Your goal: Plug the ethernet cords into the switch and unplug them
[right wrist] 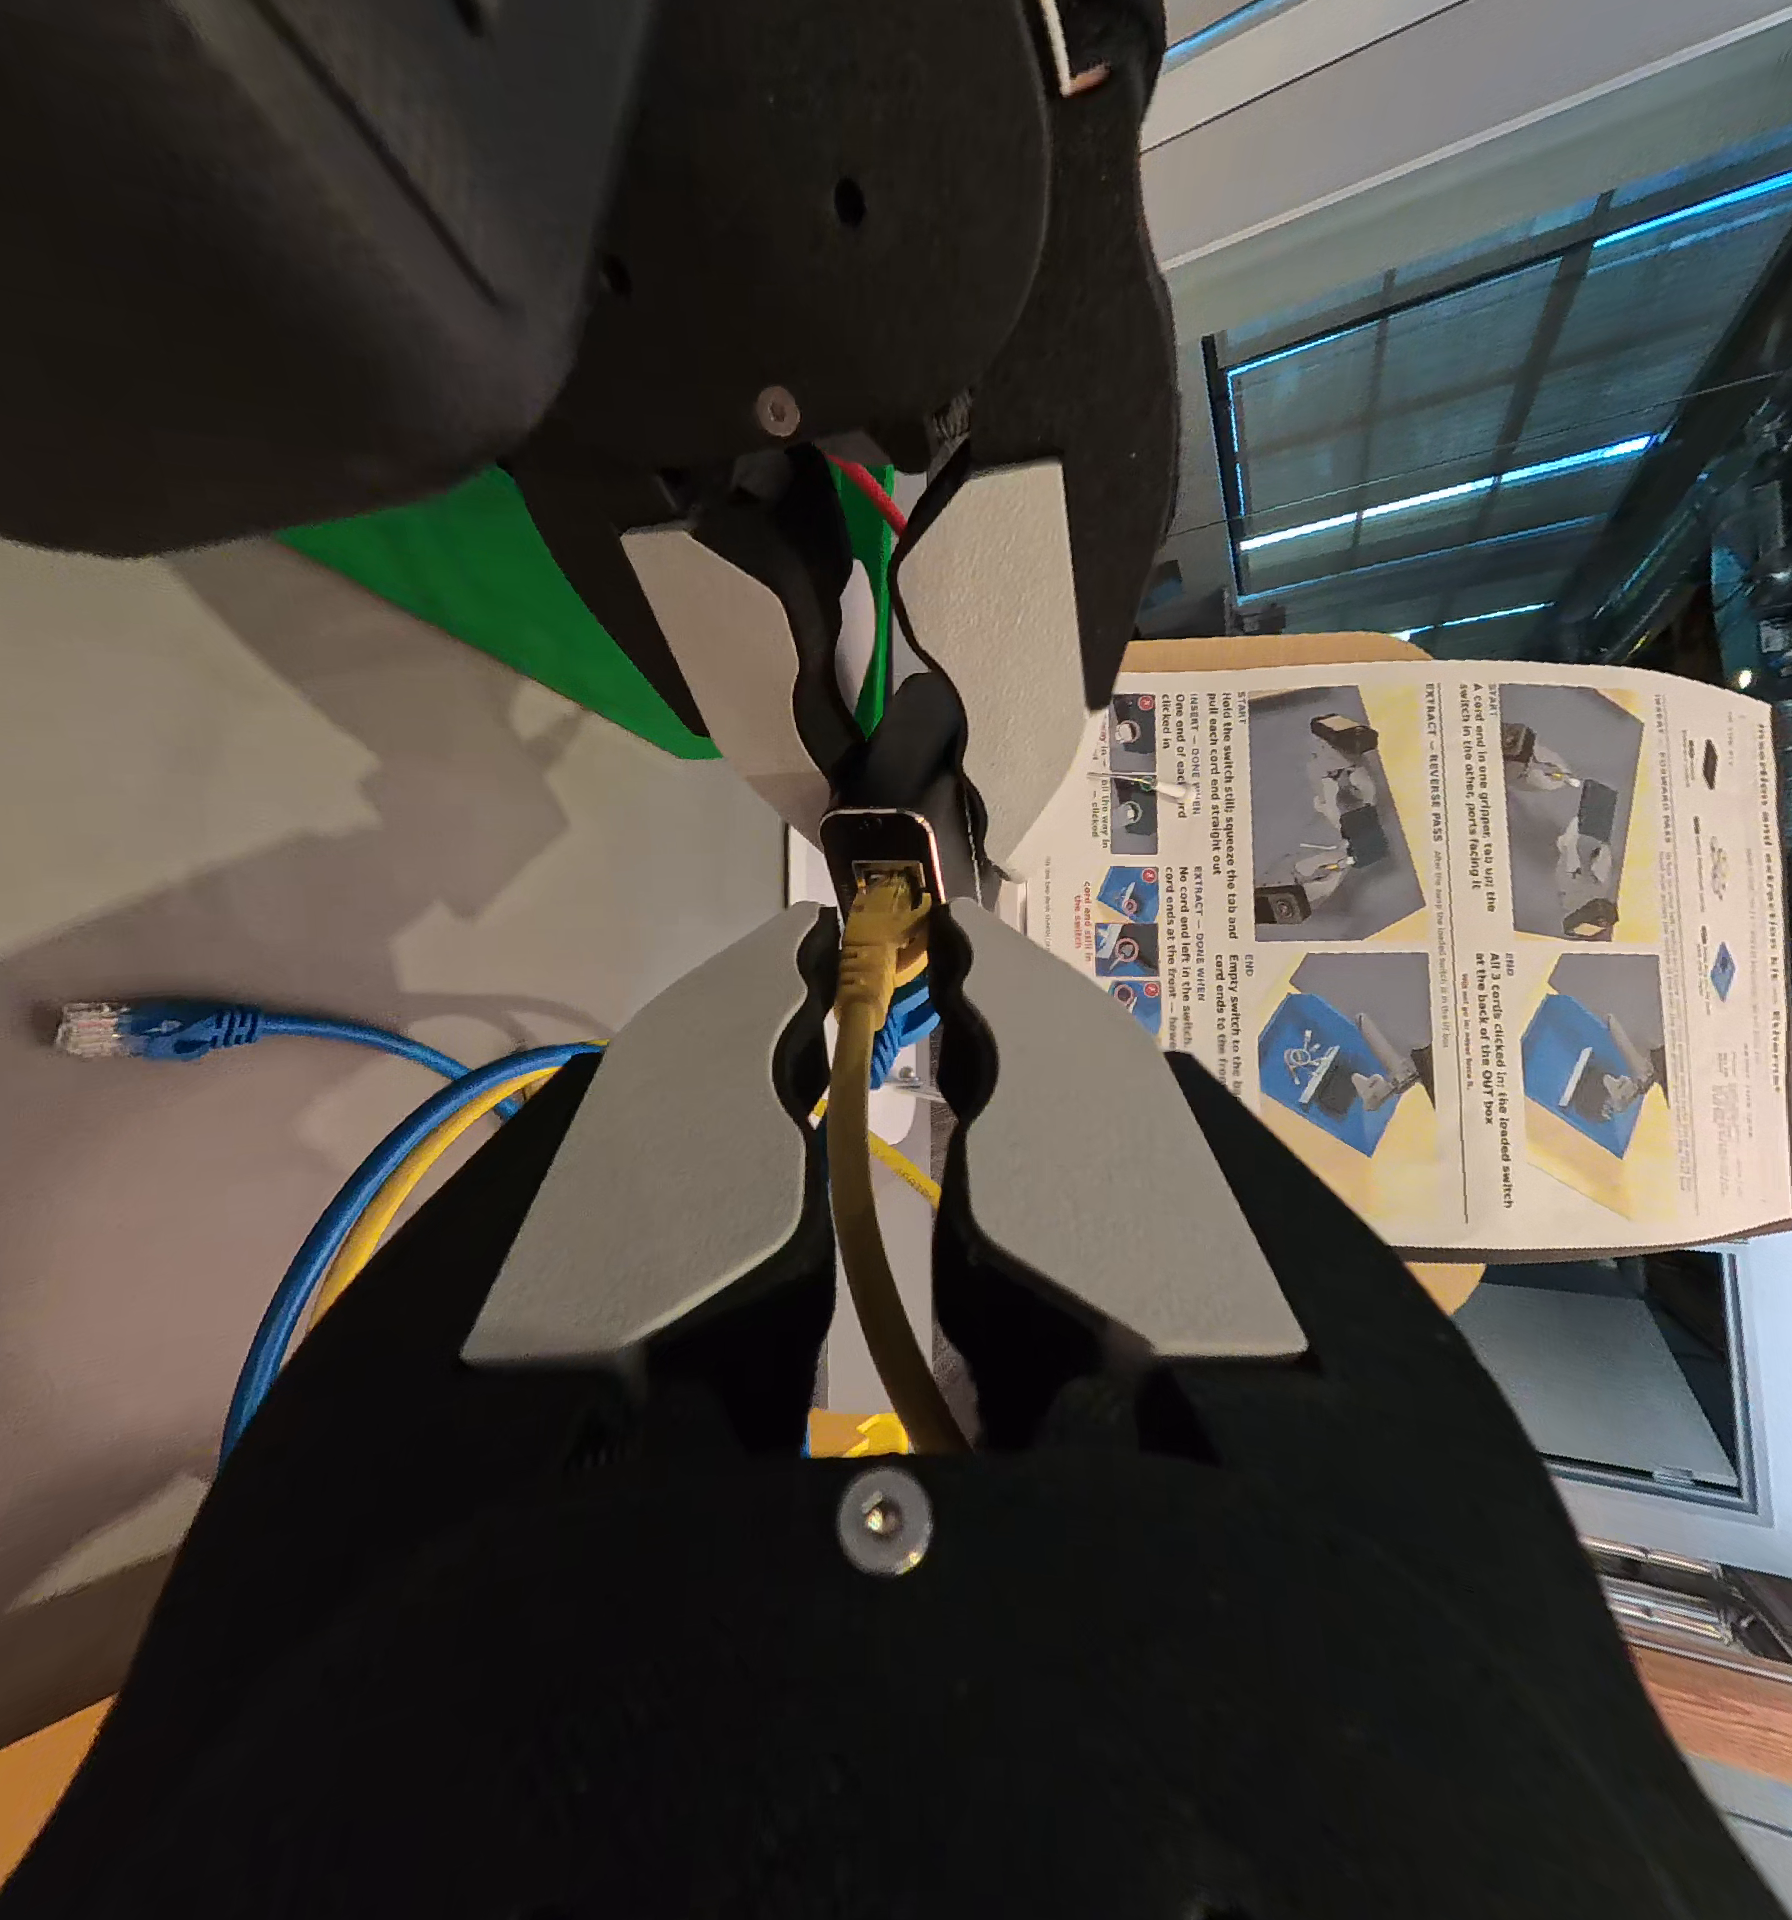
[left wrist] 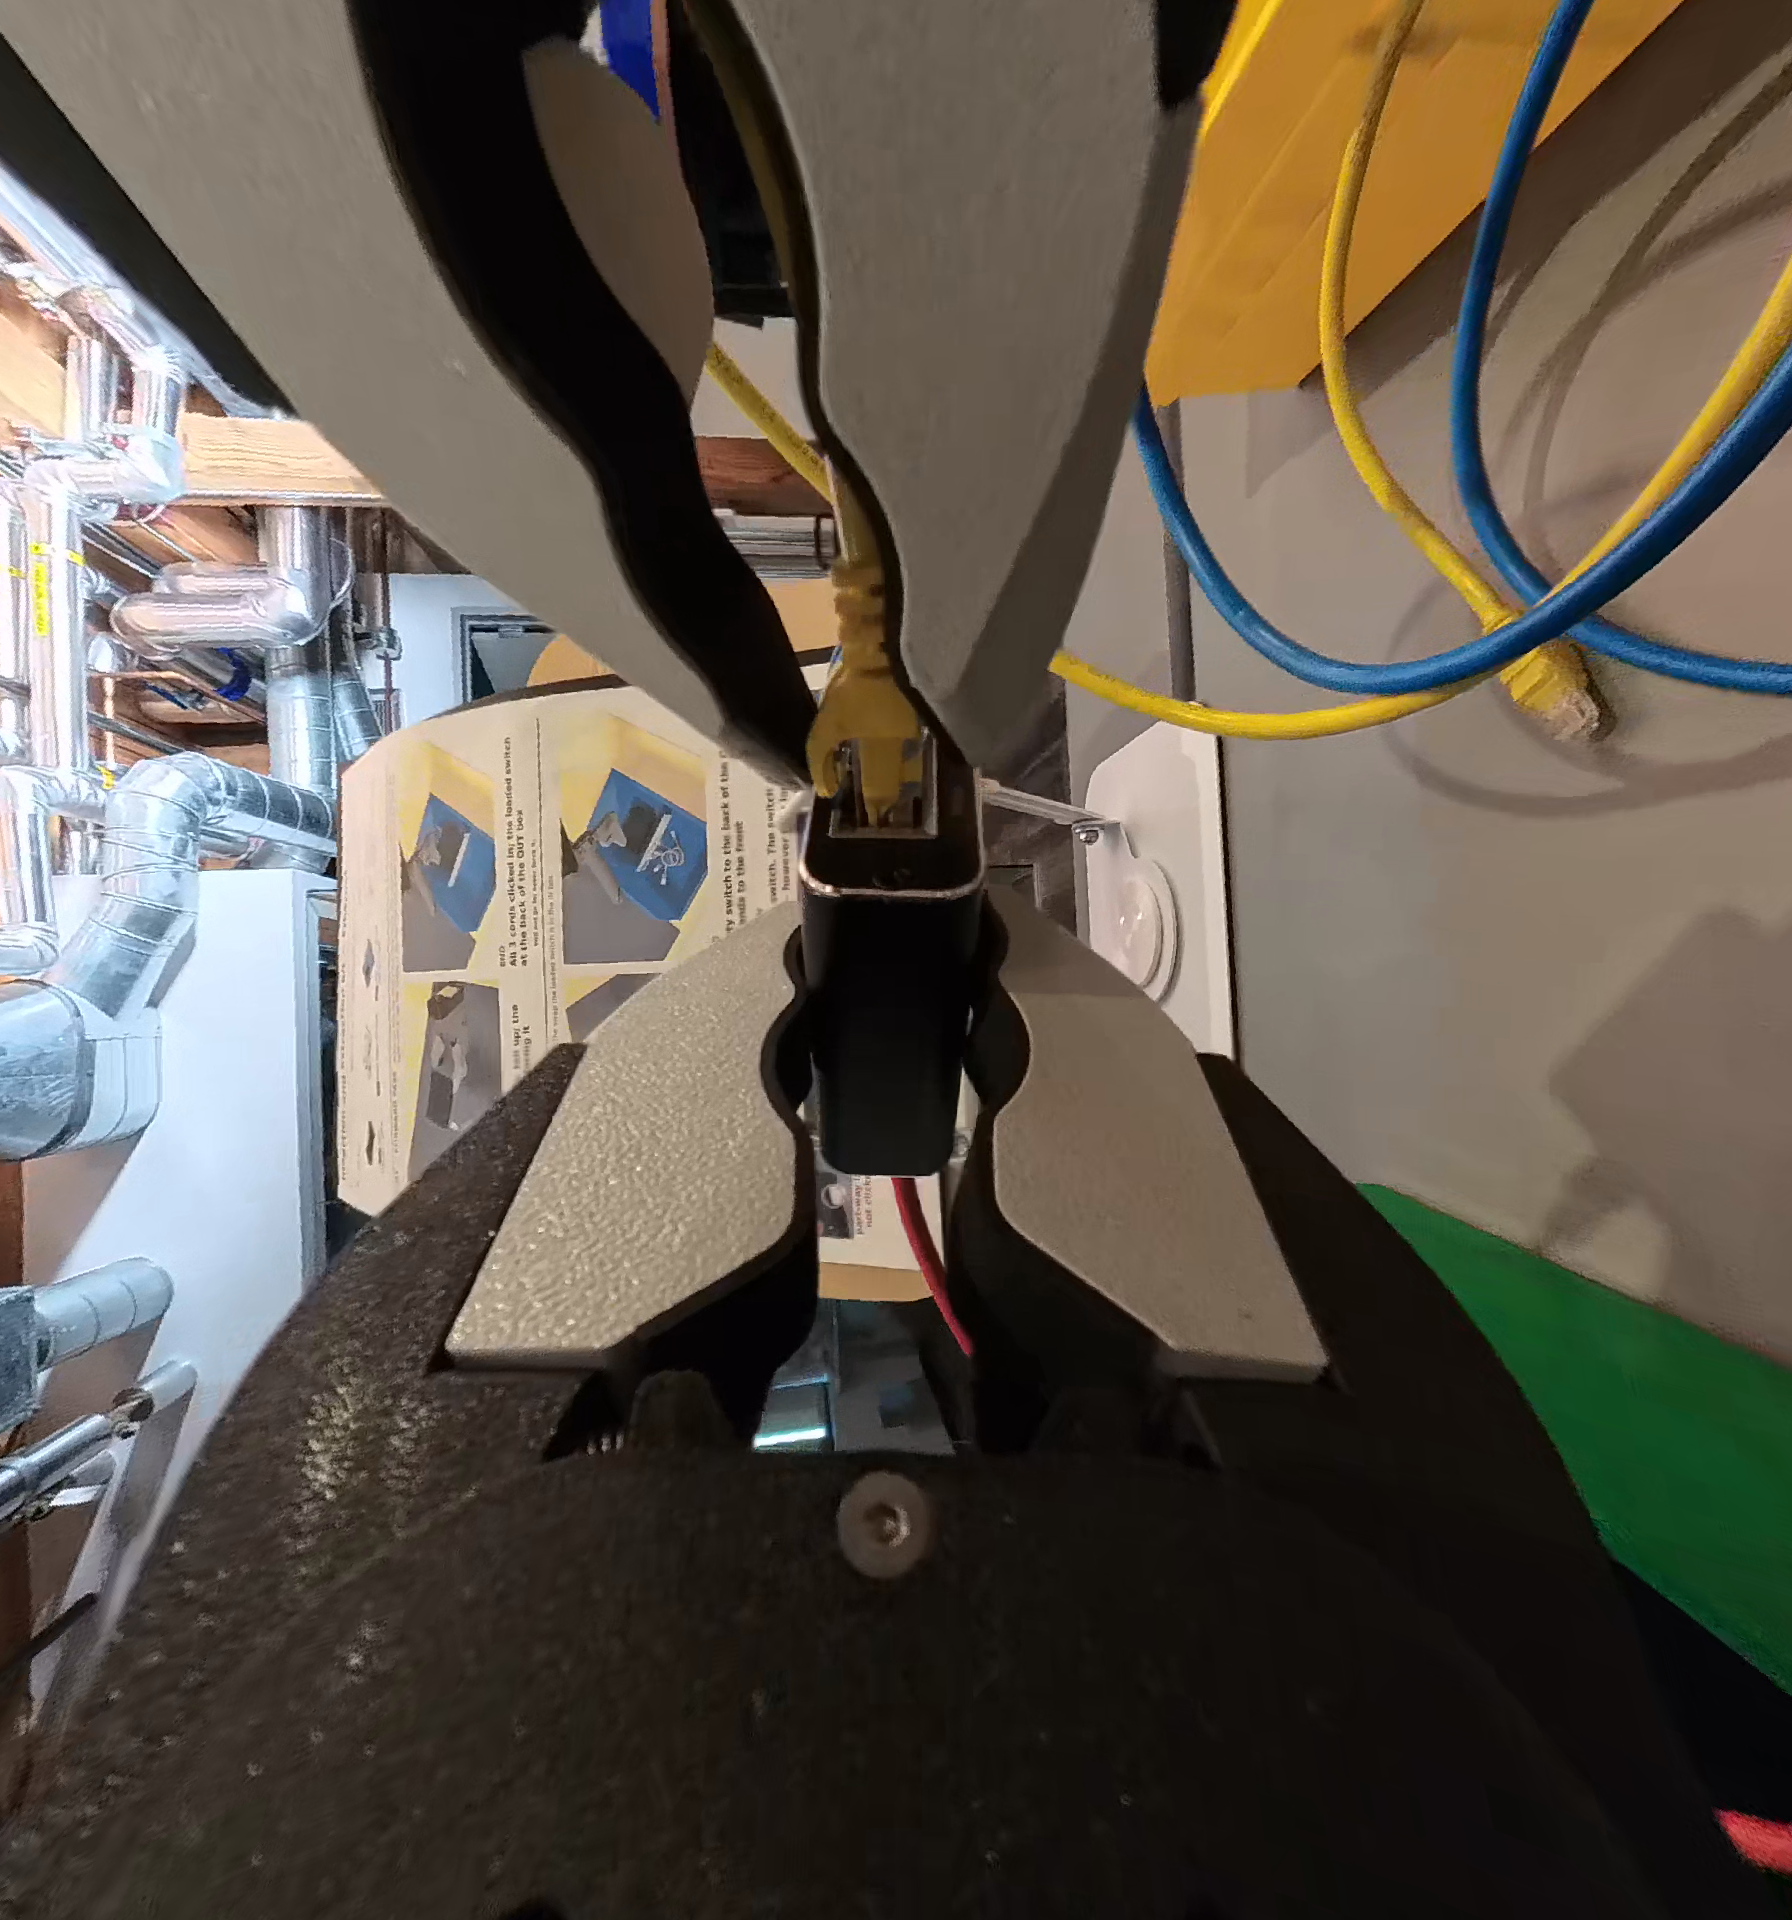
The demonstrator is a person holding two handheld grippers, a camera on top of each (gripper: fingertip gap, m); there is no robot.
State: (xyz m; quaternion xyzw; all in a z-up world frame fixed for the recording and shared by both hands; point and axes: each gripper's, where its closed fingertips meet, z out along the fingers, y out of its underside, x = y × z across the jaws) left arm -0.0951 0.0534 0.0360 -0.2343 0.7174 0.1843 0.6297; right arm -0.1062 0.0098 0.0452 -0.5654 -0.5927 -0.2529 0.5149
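My left gripper (left wrist: 890, 935) is shut on the small black switch (left wrist: 887, 1039), with its port end facing away from me. My right gripper (left wrist: 876, 764) reaches in from above in the left wrist view. In its own view it (right wrist: 879, 925) is shut on the yellow ethernet plug (right wrist: 876, 914). The plug's front end (left wrist: 871, 774) sits inside the switch's port (right wrist: 887, 868). I cannot tell how deep it sits. The yellow cord (right wrist: 861, 1195) runs back between my right fingers. The left gripper (right wrist: 897, 769) holds the switch (right wrist: 876, 831) from above in the right wrist view.
Loose blue (left wrist: 1474, 436) and yellow (left wrist: 1339, 416) cords lie on the grey table (left wrist: 1494, 987), with a free yellow plug (left wrist: 1552, 691) and a free blue plug (right wrist: 144, 1029). A printed instruction sheet (right wrist: 1443, 935) stands behind. A green bin (left wrist: 1650, 1455) and a yellow bin (left wrist: 1318, 187) are nearby. Left tips to right tips: about 5 centimeters.
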